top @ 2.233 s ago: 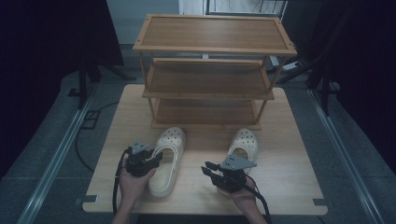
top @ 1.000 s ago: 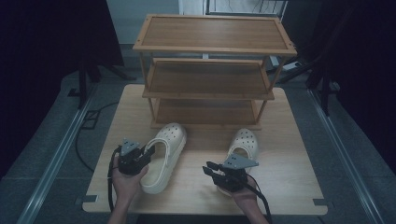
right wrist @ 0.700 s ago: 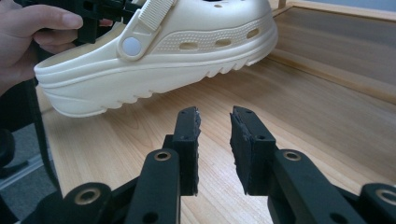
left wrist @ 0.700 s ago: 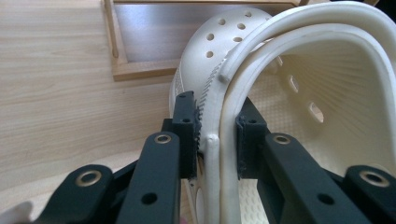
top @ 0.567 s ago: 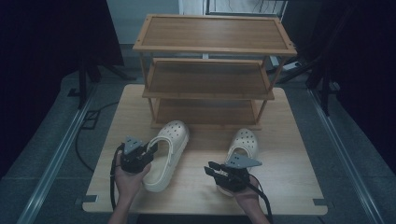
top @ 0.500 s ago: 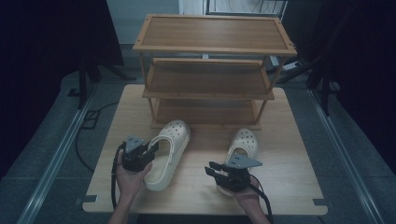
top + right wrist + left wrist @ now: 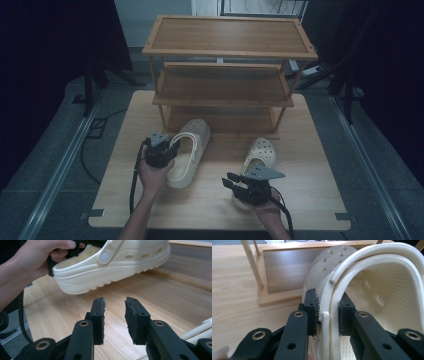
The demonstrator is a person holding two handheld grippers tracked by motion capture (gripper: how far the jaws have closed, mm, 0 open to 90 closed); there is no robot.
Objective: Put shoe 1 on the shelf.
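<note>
The cream clog sits pinched by its heel rim and strap between our left gripper jaws, raised off the table, while our right gripper jaws stand spread, empty, below it.

No lettering, brand mark, number or sign can be read anywhere. The cream foam clog pinched at its heel strap shows only plain holes and ribbing, and its round strap rivet is blank in the right gripper view. The second cream foam clog near the bench's front right corner, the three-tier wooden shoe rack and the light wooden bench carry no markings either.
</note>
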